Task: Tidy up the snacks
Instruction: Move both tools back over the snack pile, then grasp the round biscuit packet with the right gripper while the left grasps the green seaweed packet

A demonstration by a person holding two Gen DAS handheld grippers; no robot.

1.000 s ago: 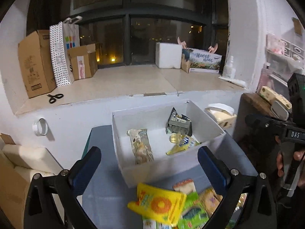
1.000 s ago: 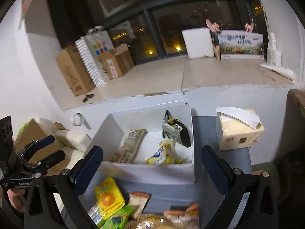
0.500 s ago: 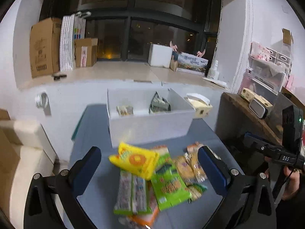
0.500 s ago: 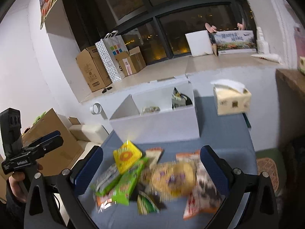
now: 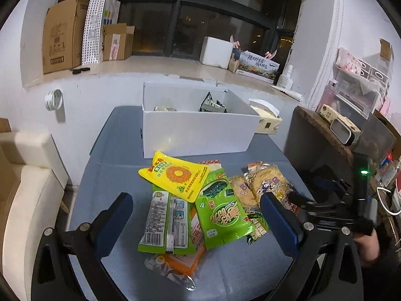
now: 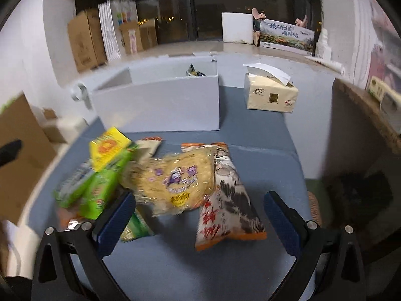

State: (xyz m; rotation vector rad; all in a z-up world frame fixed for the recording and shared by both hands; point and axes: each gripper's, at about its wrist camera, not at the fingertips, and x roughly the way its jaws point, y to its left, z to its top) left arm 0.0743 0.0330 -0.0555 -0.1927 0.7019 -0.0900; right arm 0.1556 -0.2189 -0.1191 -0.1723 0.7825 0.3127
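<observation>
While both grippers hang over the blue table (image 5: 105, 175), neither holds anything. Left gripper (image 5: 198, 215): fingers wide apart, lower centre of its frame, above the snack pile. Right gripper (image 6: 198, 215): fingers also wide apart, lower centre of its own frame, empty.

Snack pile sits mid-frame on the table, in front of the white box (image 5: 198, 135):
- yellow packet (image 5: 175, 175) on top, nearest the box, overlapping the green ones
- green seaweed packet (image 5: 220, 213) centre, tilted
- green-and-white packet (image 5: 165, 223) to its left, lying lengthwise
- orange packet (image 5: 193, 253) under those two, mostly covered
- clear bag of noodle cakes (image 6: 173, 180) on the right side of the pile, partly over the orange-and-white packet (image 6: 225, 200)

Right view is motion-blurred on its left side; labels there unreadable.

White box is upper centre, open top, against the wall. A dark packet (image 5: 213, 104) stands inside at the back; another item (image 5: 164, 108) barely shows over the rim, can't tell what.

Tissue box (image 6: 270, 95) stands right of the white box, apart from it, one sheet sticking up.

Right gripper's handle and the hand (image 5: 366, 243) on it show at the right edge of the left view.
</observation>
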